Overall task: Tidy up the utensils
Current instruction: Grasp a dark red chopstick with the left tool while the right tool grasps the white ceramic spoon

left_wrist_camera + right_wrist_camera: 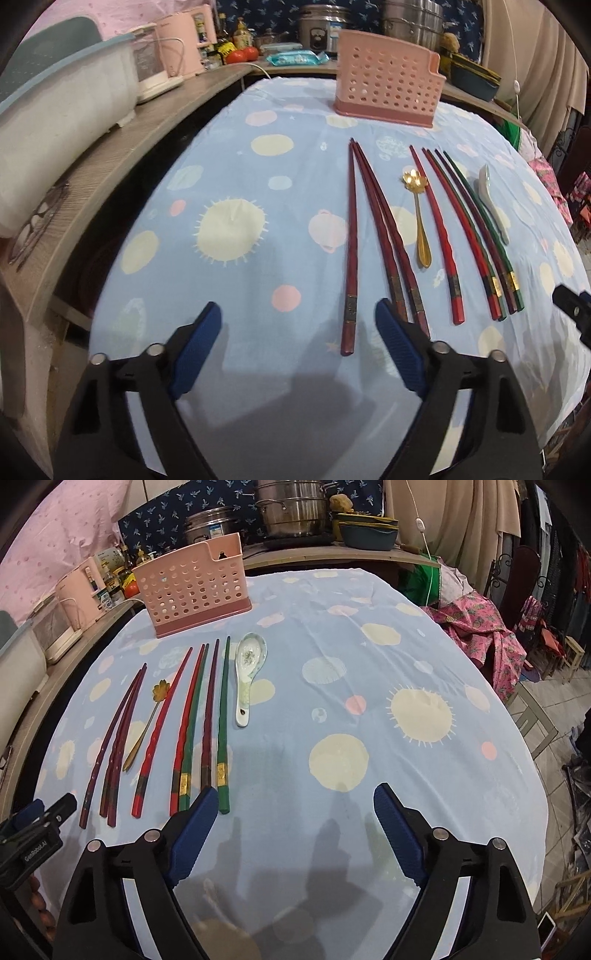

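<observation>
Left gripper [297,330] jaws wide, holding nothing, above the tablecloth [221,280]. Right gripper [293,814] likewise wide and empty. Beyond: seven chopsticks [183,731], one gold spoon [419,218], one white spoon [247,668] in a row. Far: pink basket [388,79], contents not visible.

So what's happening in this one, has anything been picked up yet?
Nothing is held yet. A person holds the left gripper and right gripper over the table, jaws open and empty. The chopsticks, gold spoon and ceramic spoon lie in a row on the blue tablecloth. The pink utensil holder stands behind them; its inside is not visible. The left gripper is nearest the dark red chopsticks.
</observation>
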